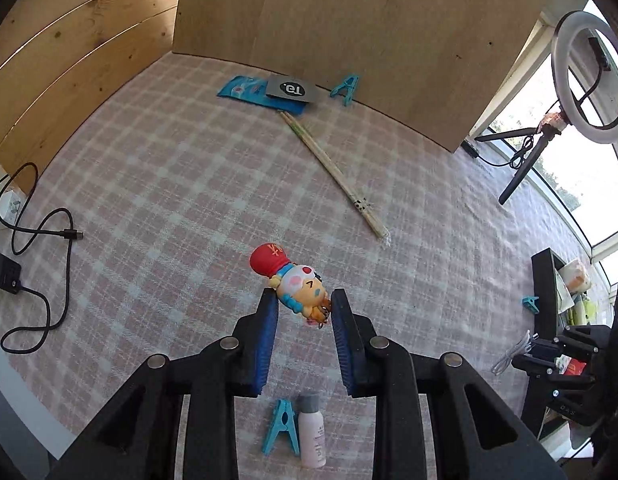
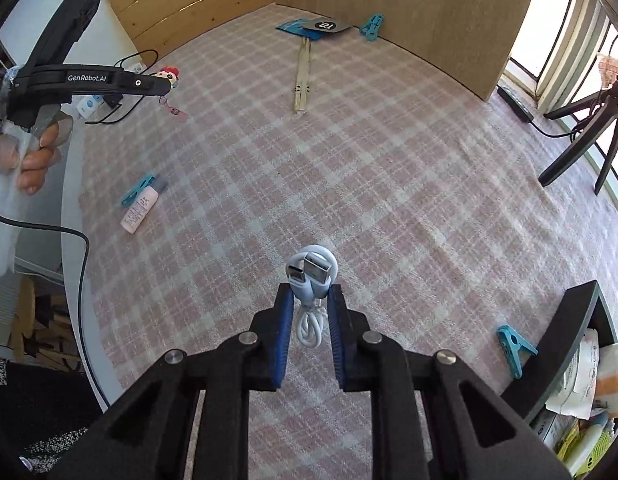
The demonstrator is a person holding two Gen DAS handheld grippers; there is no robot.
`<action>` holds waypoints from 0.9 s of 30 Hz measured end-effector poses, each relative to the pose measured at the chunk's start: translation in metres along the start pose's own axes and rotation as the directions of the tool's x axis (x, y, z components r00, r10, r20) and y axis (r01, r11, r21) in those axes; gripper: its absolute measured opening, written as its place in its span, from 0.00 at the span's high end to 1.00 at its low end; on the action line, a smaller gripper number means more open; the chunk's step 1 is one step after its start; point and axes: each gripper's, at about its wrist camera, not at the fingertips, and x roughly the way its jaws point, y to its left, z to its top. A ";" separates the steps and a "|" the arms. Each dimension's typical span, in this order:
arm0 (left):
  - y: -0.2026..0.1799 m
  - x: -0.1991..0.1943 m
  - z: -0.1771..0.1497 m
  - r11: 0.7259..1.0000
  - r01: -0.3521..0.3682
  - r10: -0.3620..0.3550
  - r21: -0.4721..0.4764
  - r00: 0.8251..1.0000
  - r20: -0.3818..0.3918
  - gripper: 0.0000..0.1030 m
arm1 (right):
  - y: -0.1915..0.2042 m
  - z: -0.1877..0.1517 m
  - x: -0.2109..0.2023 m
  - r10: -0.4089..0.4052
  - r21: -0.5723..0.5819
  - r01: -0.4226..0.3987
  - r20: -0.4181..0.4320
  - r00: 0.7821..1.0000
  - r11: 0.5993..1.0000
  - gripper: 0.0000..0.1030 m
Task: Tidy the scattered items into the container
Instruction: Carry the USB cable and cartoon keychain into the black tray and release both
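My left gripper [image 1: 303,300] is shut on a small doll keychain [image 1: 297,280] with a red cap, held above the checked cloth; it also shows in the right wrist view [image 2: 169,76]. My right gripper [image 2: 309,300] is shut on a coiled white USB cable [image 2: 311,280]. The black container [image 2: 565,344] stands at the right edge, holding packets. A pink bottle [image 1: 313,432] and a blue clothespin [image 1: 282,432] lie below my left gripper. Chopsticks [image 1: 333,172], a blue packet [image 1: 245,90], a grey card [image 1: 291,89] and another blue clothespin [image 1: 346,87] lie far back.
Wooden boards [image 1: 349,20] wall the back and left. A black cable and charger [image 1: 37,240] lie at the left edge. A ring light on a tripod [image 1: 585,80] stands right. A blue clothespin [image 2: 513,346] lies beside the container.
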 end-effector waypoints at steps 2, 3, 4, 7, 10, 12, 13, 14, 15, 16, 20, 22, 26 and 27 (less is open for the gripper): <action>-0.024 -0.004 0.004 0.999 0.029 -0.030 0.044 0.999 0.011 0.75 | -0.019 -0.002 -0.014 -0.008 0.059 0.006 0.021 1.000 0.998 0.83; -0.037 -0.006 0.004 0.997 0.043 -0.044 0.068 0.999 0.015 0.75 | -0.028 -0.004 -0.022 -0.015 0.086 0.013 0.030 0.999 0.996 0.83; -0.052 -0.004 0.012 0.994 0.059 -0.061 0.093 0.998 0.016 0.75 | -0.037 -0.006 -0.030 -0.023 0.110 0.018 0.041 0.999 0.994 0.83; -0.102 -0.006 0.021 0.980 0.112 -0.116 0.162 0.993 0.012 0.75 | -0.046 -0.019 -0.049 -0.050 0.185 0.035 0.079 0.996 0.982 0.83; -0.145 -0.009 0.013 0.957 0.172 -0.176 0.232 0.984 -0.004 0.75 | -0.037 -0.054 -0.065 -0.096 0.266 0.065 0.106 0.990 0.962 0.83; -0.177 -0.008 0.008 0.936 0.206 -0.209 0.284 0.978 -0.019 0.75 | -0.049 -0.080 -0.081 -0.140 0.317 0.097 0.116 0.983 0.944 0.83; -0.194 -0.006 0.004 0.924 0.219 -0.222 0.312 0.975 -0.028 0.75 | -0.043 -0.108 -0.091 -0.164 0.345 0.114 0.118 0.979 0.932 0.83; -0.209 -0.005 0.003 0.913 0.233 -0.234 0.335 0.971 -0.037 0.75 | -0.042 -0.123 -0.105 -0.186 0.372 0.132 0.115 0.976 0.919 0.83; -0.225 -0.003 0.001 0.901 0.247 -0.246 0.356 0.968 -0.047 0.75 | -0.052 -0.133 -0.111 -0.206 0.398 0.147 0.109 0.972 0.905 0.83; -0.242 -0.003 -0.001 0.888 0.264 -0.261 0.377 0.964 -0.060 0.75 | -0.062 -0.144 -0.116 -0.225 0.425 0.162 0.104 0.969 0.891 0.83; -0.303 0.004 -0.009 0.838 0.315 -0.302 0.445 0.948 -0.103 0.75 | -0.097 -0.183 -0.144 -0.290 0.514 0.212 0.075 0.954 0.831 0.83; -0.333 0.008 -0.015 0.813 0.337 -0.316 0.475 0.940 -0.125 0.75 | -0.112 -0.200 -0.152 -0.325 0.547 0.241 0.060 0.944 0.802 0.83; -0.385 0.015 -0.029 0.768 0.368 -0.333 0.524 0.929 -0.165 0.75 | -0.148 -0.228 -0.168 -0.381 0.609 0.286 0.029 0.924 0.739 0.83; -0.396 0.016 -0.032 0.758 0.377 -0.337 0.532 0.925 -0.175 0.75 | -0.156 -0.233 -0.171 -0.395 0.621 0.299 0.019 0.918 0.725 0.83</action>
